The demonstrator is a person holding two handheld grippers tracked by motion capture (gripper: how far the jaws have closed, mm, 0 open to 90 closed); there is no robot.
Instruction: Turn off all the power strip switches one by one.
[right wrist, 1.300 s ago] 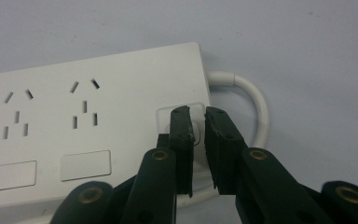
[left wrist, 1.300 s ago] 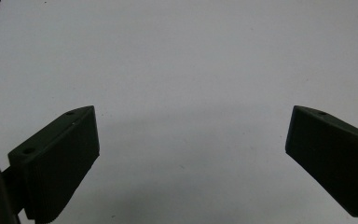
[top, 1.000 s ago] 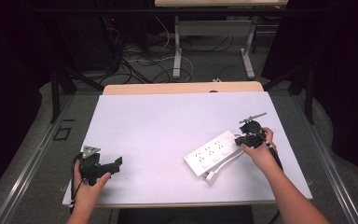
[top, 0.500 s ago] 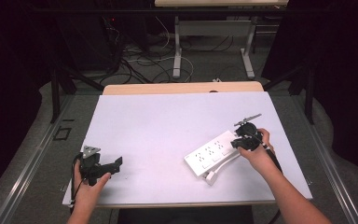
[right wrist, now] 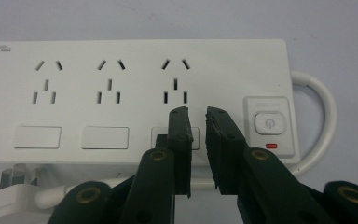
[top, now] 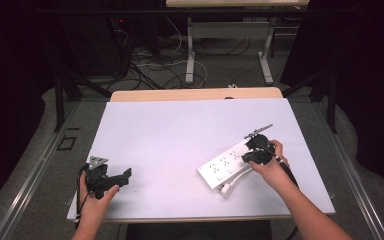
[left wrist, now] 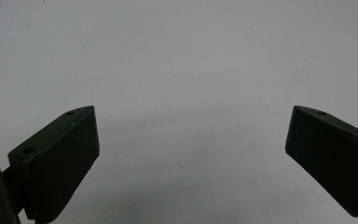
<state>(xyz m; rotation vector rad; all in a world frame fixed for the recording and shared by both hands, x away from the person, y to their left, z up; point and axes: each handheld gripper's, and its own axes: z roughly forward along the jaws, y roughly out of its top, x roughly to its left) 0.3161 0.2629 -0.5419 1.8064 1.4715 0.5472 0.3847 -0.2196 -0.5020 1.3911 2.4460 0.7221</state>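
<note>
Power strip (top: 228, 164) lies flat on the white table (top: 180, 135), angled, w/ its cord (right wrist: 324, 122) looping off the switch end and its own plug (right wrist: 9, 186) lying just beside the long edge nearest the person; all places below are relative to the strip. Right gripper (right wrist: 197, 122) hovers right over it, tips above the third socket group, just beside the power button (right wrist: 266, 123) w/ the small red mark under it; jaws nearly closed, only a thin gap, nothing held; can't tell if the tips touch the casing. Step in hand looks like closing in on the switch end, prob. to press the button or pin the strip; next move calls for a small shift toward the button, then a straight push down w/ jaws kept together so they don't slip into a socket. Right hand (top: 272, 162) sits at the strip's far-right end, forearm coming up from the near table edge, gripper pointing across the strip. Left gripper (top: 111, 179) is well apart from the strip, near the table's front-left corner; jaws wide apart, empty, over bare table; left hand (top: 96, 195) resting low, idle.
</note>
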